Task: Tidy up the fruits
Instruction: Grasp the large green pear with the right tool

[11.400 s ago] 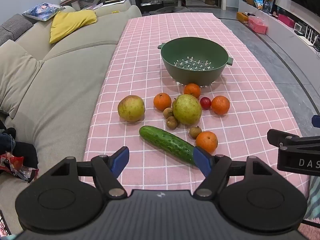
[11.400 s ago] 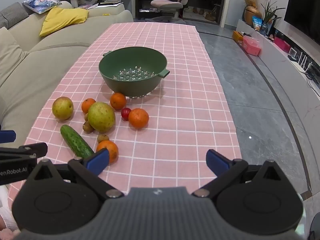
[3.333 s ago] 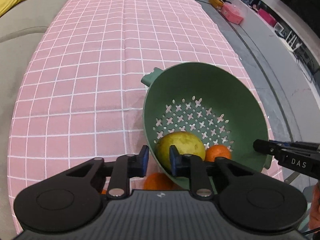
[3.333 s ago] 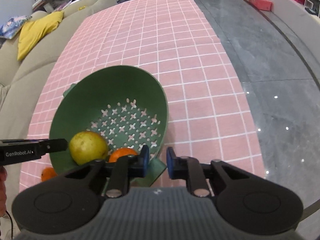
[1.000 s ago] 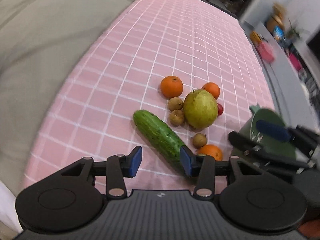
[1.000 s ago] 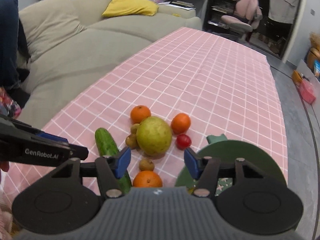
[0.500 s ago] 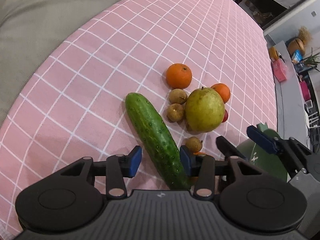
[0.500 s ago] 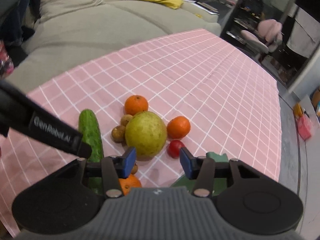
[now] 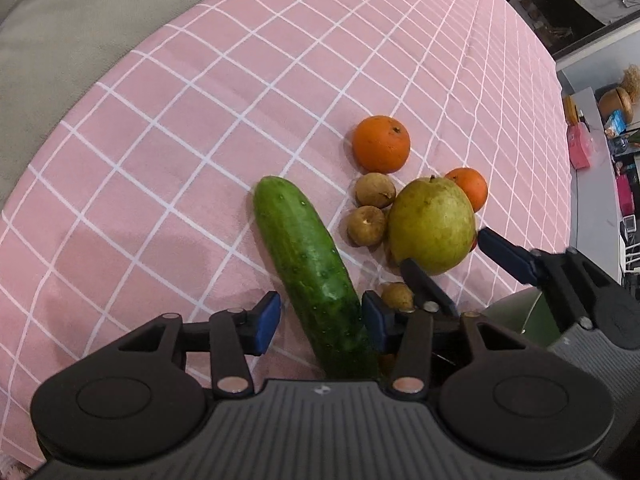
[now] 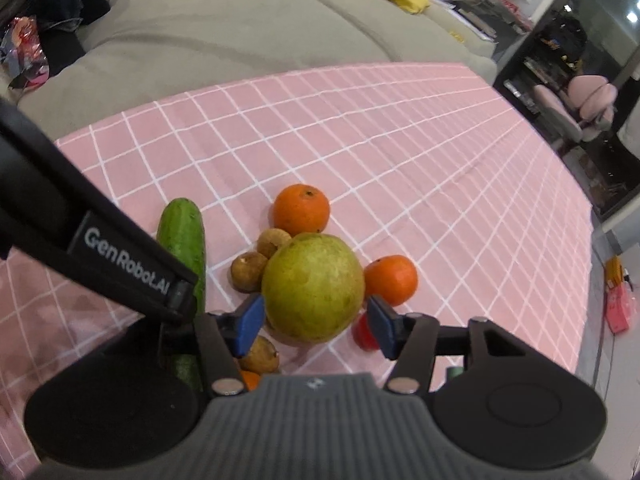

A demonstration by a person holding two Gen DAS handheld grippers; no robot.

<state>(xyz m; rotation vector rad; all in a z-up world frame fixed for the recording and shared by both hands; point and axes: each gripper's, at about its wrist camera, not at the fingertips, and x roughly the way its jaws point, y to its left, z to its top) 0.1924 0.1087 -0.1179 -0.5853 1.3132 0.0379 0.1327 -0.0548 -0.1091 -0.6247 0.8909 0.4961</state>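
The left hand-held gripper (image 9: 320, 322) straddles the near end of the cucumber (image 9: 308, 256); its jaws have just been opening, one pad beside the skin, the other clear of it. The right hand-held gripper (image 10: 316, 326) stands spread around the pear (image 10: 313, 286), low in the centre of its frame; its jaws too have just been opening, with gaps at both pads. Left of the pear lie small brown fruits (image 10: 248, 266), above it an orange (image 10: 301, 209), to its right another orange (image 10: 391, 280). All rest on the pink checked tabletop (image 10: 400, 152). A grey sofa (image 10: 224, 40) fills the upper left.
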